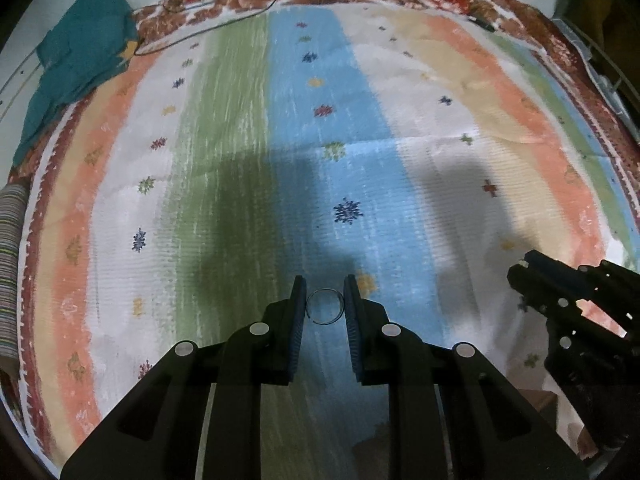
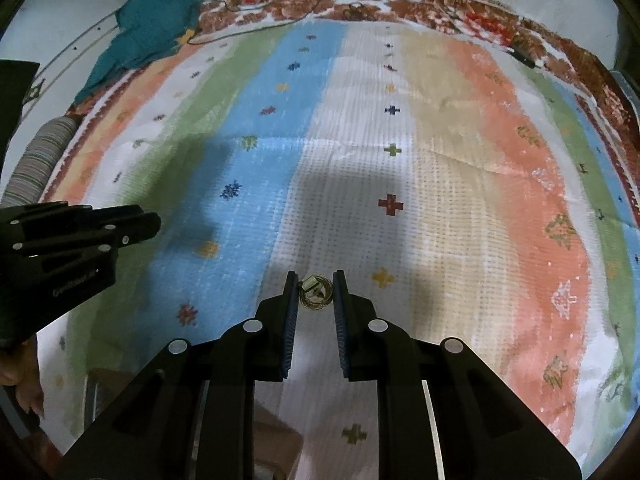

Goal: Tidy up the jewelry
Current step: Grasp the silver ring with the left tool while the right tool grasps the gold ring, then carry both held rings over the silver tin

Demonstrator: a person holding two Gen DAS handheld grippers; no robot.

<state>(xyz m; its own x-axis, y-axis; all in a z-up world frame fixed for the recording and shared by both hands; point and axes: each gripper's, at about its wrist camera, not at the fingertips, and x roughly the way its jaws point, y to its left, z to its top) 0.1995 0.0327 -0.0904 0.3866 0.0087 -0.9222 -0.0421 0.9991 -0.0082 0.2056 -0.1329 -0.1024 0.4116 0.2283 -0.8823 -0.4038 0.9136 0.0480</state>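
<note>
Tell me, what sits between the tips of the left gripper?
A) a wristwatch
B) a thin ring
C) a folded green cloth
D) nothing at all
B: the left gripper pinches a thin ring between its fingertips above the striped cloth.

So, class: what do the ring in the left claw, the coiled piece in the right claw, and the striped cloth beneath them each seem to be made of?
Ring: thin, dark, wiry outline, probably metal.
Coiled piece: fine dull-gold loops, likely a metal chain with a pale tag.
Striped cloth: ribbed, creased, matte, looks like woven cotton.
</note>
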